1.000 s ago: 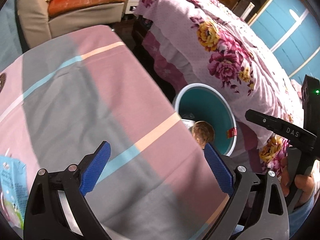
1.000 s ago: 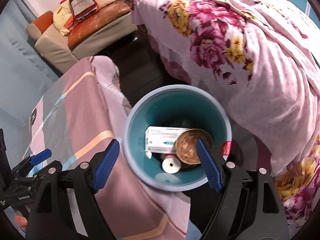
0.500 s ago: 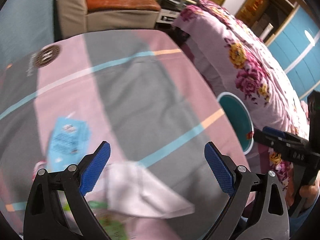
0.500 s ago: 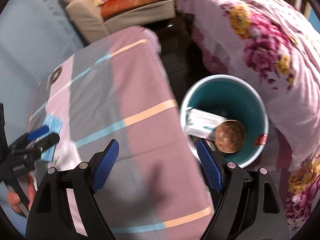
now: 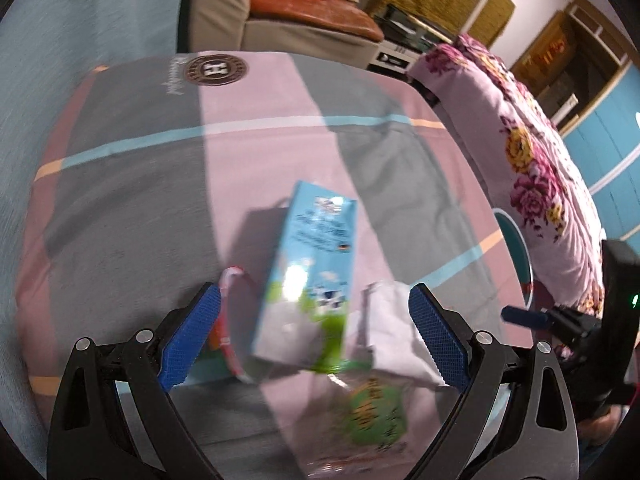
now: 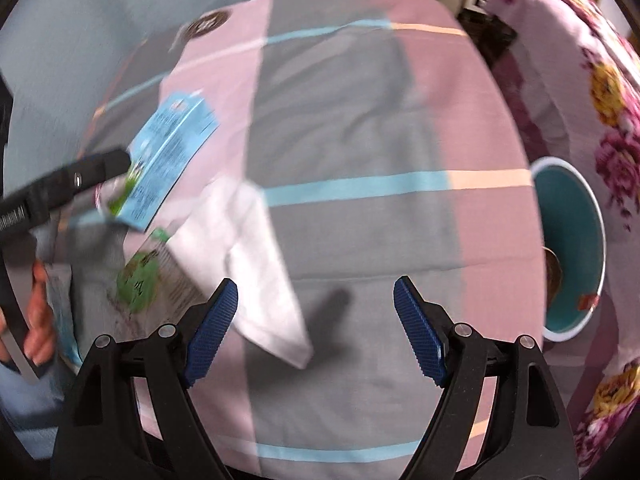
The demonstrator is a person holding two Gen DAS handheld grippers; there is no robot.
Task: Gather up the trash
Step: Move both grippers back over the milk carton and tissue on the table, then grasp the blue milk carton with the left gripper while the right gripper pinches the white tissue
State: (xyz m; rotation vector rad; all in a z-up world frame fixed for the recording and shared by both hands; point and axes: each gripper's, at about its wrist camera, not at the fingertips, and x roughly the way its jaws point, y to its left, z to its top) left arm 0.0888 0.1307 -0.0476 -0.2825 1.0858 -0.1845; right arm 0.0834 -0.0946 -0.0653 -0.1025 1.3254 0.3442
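the landmark here is the blue milk carton (image 5: 308, 276), lying flat on the cloth-covered desk (image 5: 132, 184). just left of the carton lies a red-edged wrapper (image 5: 229, 320), partly hidden and too blurred to name better. the left gripper (image 5: 314, 336) hovers over the carton with its jaws wide and holding nothing, one blue pad on each side of the carton's near end. just right of the carton lies a white crumpled paper (image 5: 394, 336), and in front of it, toward the camera, a clear packet with a green label (image 5: 374, 412). far right of the carton, past the desk edge and beside the flowered bed (image 5: 532, 168), stands the teal bin (image 6: 572, 248), with some trash already in it. the right gripper (image 6: 314, 330) hangs over bare cloth right of the white paper, jaws wide and empty. the step looks like picking up the carton: lower the left jaws squarely across its narrow width, keep the pads clear of the wrapper and paper, and squeeze gently, since an empty carton would likely buckle or slide. the right gripper could take the paper by pinching a raised fold.
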